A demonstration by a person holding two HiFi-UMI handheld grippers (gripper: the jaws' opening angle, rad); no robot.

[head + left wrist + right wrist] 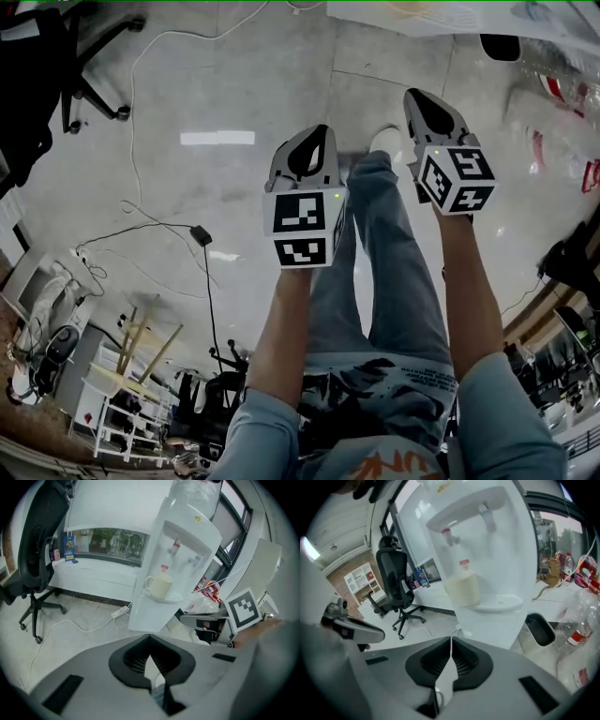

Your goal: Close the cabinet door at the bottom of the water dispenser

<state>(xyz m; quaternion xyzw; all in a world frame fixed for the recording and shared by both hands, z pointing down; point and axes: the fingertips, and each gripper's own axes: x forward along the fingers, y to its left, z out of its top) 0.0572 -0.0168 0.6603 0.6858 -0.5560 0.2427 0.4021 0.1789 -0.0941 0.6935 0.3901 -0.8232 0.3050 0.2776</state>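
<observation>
Grey floor (pixel 234 84), black office chair (pixel 35 550)

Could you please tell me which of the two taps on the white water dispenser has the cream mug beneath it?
The red-topped tap; the cream mug stands under it, while the pale tap beside it has none.

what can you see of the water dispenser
The water dispenser is a white, plastic-looking unit standing near a window. A clear bottle sits on top. Its front recess holds two taps, one with a red handle, above a drip tray that bears a cream mug. The lower front looks plain white, and the very bottom is hidden.
</observation>
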